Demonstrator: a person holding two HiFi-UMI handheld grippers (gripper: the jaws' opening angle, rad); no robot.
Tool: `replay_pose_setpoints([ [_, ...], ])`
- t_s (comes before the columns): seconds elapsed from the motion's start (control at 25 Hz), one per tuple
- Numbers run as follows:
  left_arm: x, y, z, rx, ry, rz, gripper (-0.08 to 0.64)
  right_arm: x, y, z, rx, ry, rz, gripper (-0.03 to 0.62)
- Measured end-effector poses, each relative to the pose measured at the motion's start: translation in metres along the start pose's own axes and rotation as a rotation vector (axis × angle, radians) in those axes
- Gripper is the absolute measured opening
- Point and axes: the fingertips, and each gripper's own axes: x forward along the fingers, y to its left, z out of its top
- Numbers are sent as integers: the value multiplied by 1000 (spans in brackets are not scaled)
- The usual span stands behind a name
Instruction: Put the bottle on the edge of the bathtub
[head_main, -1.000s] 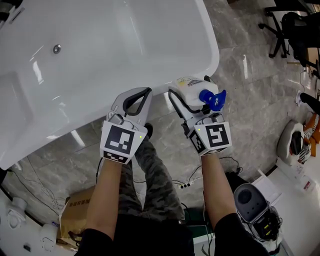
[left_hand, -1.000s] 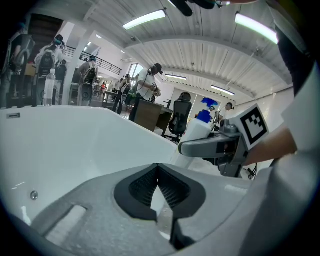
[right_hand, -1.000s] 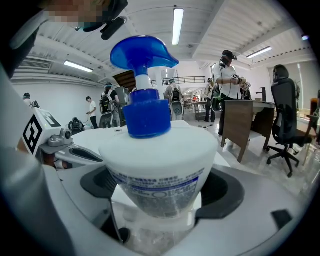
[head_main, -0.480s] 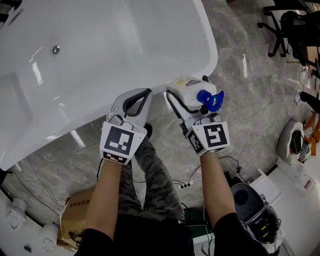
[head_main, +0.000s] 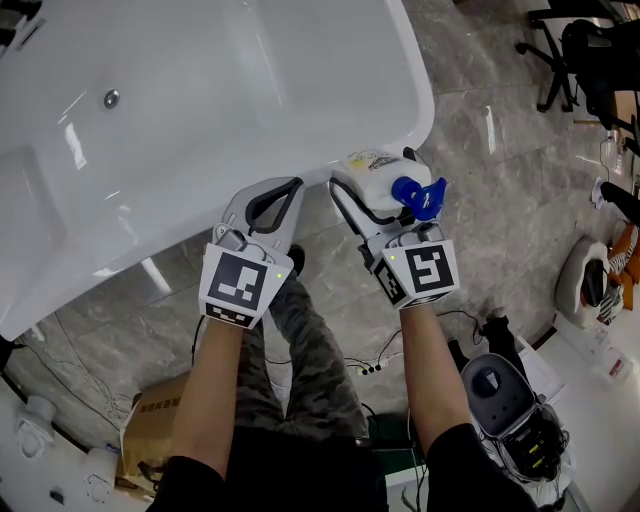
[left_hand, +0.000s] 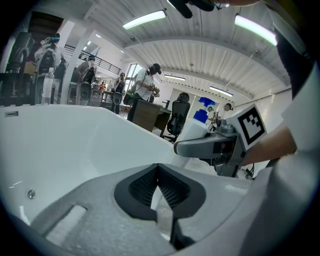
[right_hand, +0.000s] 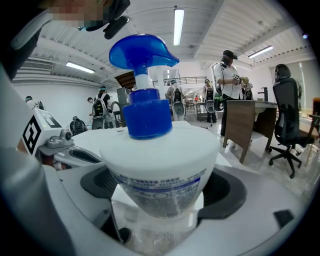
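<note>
The right gripper (head_main: 372, 190) has its jaws spread wide and clamped on the white body of the bottle (head_main: 385, 172). In the right gripper view the dark pads press on either side of the bottle (right_hand: 160, 170) below its shoulder, and its blue pump top (right_hand: 142, 85) stands upright above them. From the head view the bottle is carried just beside the rounded corner of the white bathtub (head_main: 330, 110). It is outside the rim and above the marble floor (head_main: 500, 230), with the blue pump top (head_main: 418, 196) on the side away from the tub. Whether the bottle touches the tub wall cannot be told. The left gripper (head_main: 290, 185) sits just beside the right one, at the near rim of the bathtub. In the left gripper view its jaws (left_hand: 159, 192) are closed together with the ribbed pads meeting at the tip and nothing between them. The white basin lies ahead of them, and the bottle (left_hand: 197, 127) shows off to the right in the other gripper.
</note>
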Motion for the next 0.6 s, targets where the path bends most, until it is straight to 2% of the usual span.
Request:
replay_pose_setpoints([
  [0.6,0,0,-1,8,5,-4,9,1,0,0,-1,-8,-11,502],
])
